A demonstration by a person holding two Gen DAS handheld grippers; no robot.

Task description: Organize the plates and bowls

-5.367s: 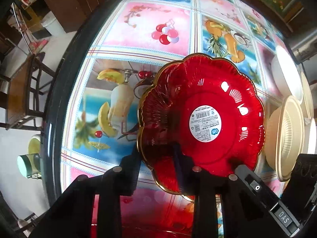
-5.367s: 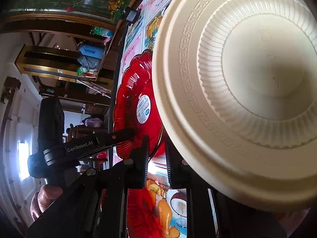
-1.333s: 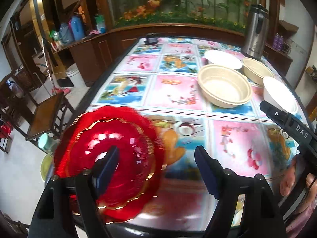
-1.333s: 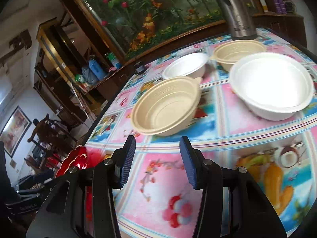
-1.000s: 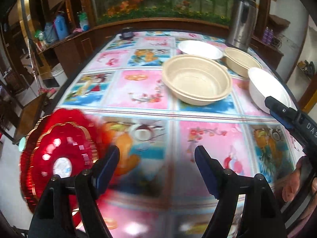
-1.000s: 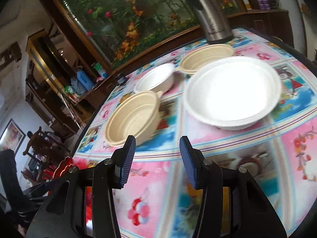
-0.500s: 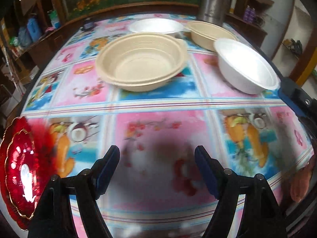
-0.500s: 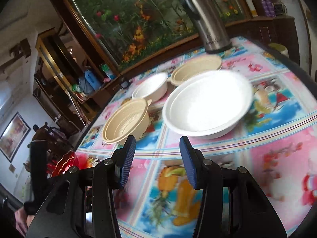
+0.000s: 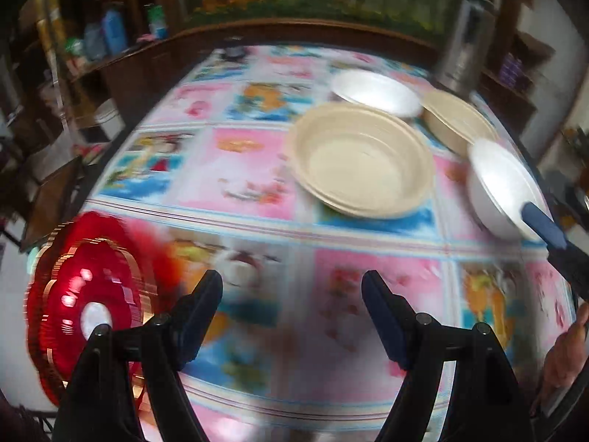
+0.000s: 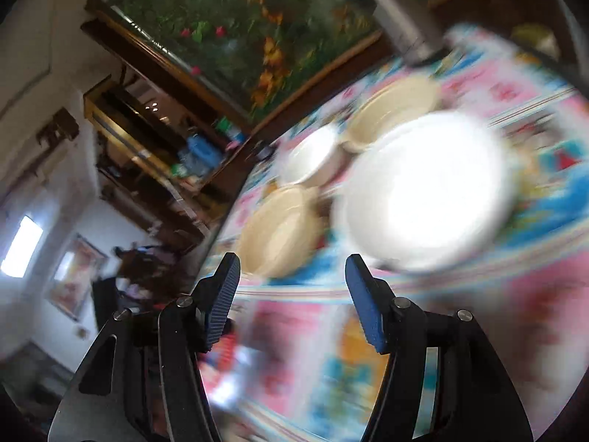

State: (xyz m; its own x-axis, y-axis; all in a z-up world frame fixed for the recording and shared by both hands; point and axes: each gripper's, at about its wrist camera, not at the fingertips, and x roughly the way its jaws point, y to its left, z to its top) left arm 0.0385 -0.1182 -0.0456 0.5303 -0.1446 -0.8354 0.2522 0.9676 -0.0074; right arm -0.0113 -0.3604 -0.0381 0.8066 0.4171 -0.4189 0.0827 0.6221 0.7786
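Now both empty: the left tongs (image 9: 292,316) stand wide; the right tongs (image 10: 292,294), jaws opening, near the round white foam bowl (image 10: 427,191); next, probably, gripping its rim.

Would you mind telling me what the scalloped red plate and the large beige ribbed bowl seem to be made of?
The scalloped red plate looks like glossy translucent plastic or glass with a gold rim line: bright highlights glint off it, though blur leaves it open. The large beige ribbed bowl looks like matte moulded pulp or fibre, probably disposable: dull surface, no glare, concentric ridges inside.
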